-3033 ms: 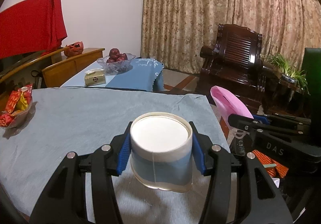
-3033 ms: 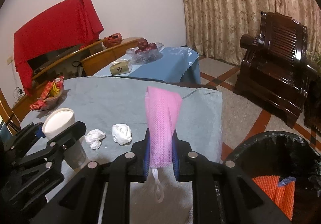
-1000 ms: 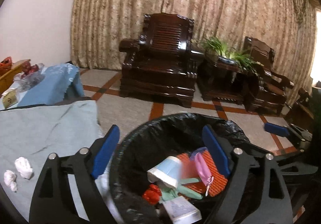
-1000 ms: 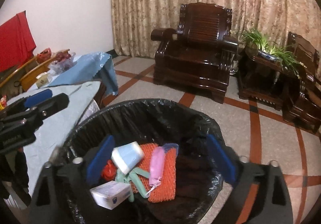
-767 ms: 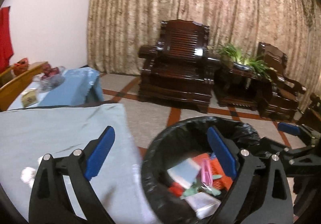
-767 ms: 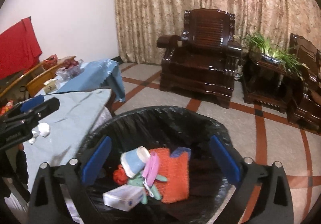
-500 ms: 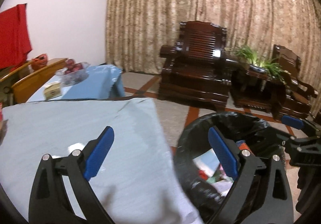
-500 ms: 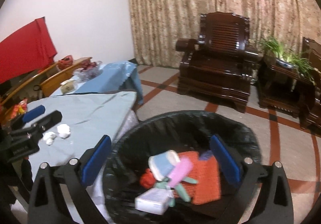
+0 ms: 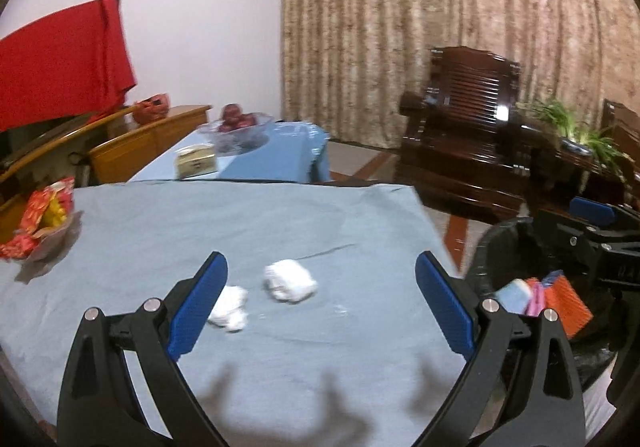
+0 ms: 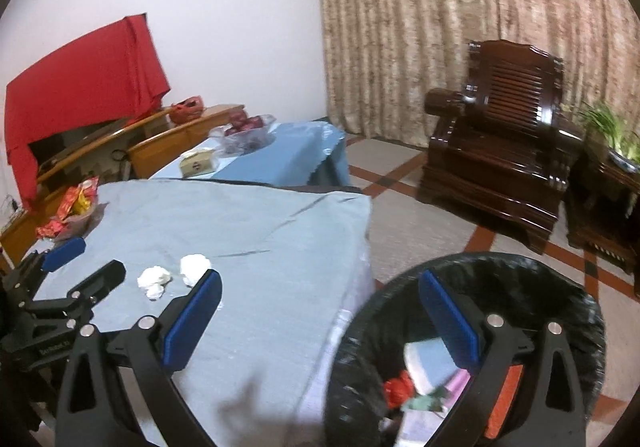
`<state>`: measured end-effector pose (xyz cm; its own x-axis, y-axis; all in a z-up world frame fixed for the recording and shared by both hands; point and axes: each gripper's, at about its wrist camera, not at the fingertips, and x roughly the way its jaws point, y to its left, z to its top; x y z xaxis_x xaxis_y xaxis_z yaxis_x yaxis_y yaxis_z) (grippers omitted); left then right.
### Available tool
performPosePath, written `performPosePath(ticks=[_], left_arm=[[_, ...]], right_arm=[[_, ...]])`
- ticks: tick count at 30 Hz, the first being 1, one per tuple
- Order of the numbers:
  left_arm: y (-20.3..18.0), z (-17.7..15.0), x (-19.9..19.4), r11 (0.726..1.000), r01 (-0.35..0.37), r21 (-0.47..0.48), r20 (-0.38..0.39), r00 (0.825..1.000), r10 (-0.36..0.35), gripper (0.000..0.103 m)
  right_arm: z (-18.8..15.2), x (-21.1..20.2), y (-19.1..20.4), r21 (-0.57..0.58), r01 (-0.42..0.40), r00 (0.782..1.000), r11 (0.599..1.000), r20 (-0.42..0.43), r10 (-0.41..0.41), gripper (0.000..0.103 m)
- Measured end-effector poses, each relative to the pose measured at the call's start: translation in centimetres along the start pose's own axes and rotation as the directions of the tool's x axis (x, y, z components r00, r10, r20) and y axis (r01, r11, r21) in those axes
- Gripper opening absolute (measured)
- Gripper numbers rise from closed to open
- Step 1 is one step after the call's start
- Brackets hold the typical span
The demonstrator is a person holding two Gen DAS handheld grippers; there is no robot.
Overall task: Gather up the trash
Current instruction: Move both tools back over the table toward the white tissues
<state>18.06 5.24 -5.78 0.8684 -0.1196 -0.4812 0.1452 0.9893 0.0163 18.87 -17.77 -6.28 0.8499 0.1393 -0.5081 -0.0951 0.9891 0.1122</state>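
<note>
Between the spread fingers of the left gripper (image 9: pixel 321 279), two crumpled white tissues are lying on the grey-blue tablecloth (image 9: pixel 240 231): the smaller tissue wad (image 9: pixel 229 307) is sitting just beside the left blue pad, while the larger tissue wad (image 9: pixel 290 281) is resting nearer the middle of the gap, and neither is being touched. Both jaws of this gripper are standing wide apart and are holding nothing. Beyond its right finger, the black-lined trash bin (image 9: pixel 496 247) is standing off the table edge, with a blue paper cup (image 9: pixel 514 291), a pink item and an orange mesh piece showing inside. Over that bin the right gripper (image 10: pixel 319 297) is hanging, likewise released and empty; its right pad is sitting above the bin's rim (image 10: pixel 560 275) and its left pad over the table corner. Seen from the right wrist, the same two wads are lying just ahead of its left pad, near the left gripper's fingertips. Far ahead of the jaws, a bowl of red-and-yellow snack packets (image 9: pixel 44 223) is sitting at the table's left edge, and a second table with a blue cloth (image 9: pixel 272 159) is carrying a glass fruit bowl (image 9: pixel 238 129) and a small box (image 9: pixel 196 165). Nothing is lying between the open jaws and the tissues. A dark wooden armchair (image 10: pixel 504 143) is standing before the curtain, right of the jaws.
</note>
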Motion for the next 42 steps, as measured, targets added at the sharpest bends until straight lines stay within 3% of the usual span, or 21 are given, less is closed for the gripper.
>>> performPosePath(ticks=[7,16,26,37,42], left_arm=[[5.0,-1.0,0.9,0.995,-0.095,-0.031,-0.034,0.995,0.094,0.092],[9.3,-3.2,5.2,0.987,-0.155,-0.050,-0.131,0.980,0.147,0.092],[11.1,-5.7,10.7,0.985,-0.163,-0.065,-0.238,0.961,0.143,0.092],[11.8,-6.0,14.6,0.986,-0.138,-0.090,-0.309,0.945,0.105,0.092],[12.0,-6.4,15.9,0.988,-0.127,-0.093,-0.362,0.928,0.085,0.082]], right_arm=[[-0.4,3.1,3.1,-0.027,-0.039,0.999,0.999,-0.036,0.038,0.097],[-1.3,8.3,6.0,-0.037,-0.058,0.993,0.998,-0.102,0.054,0.097],[-3.2,14.1,7.2,-0.042,-0.049,0.977,0.998,-0.210,0.039,0.097],[-3.8,16.5,7.5,-0.059,-0.039,0.973,0.997,-0.231,0.025,0.097],[-4.0,17.3,7.8,-0.067,-0.030,0.969,0.997,-0.246,0.012,0.097]])
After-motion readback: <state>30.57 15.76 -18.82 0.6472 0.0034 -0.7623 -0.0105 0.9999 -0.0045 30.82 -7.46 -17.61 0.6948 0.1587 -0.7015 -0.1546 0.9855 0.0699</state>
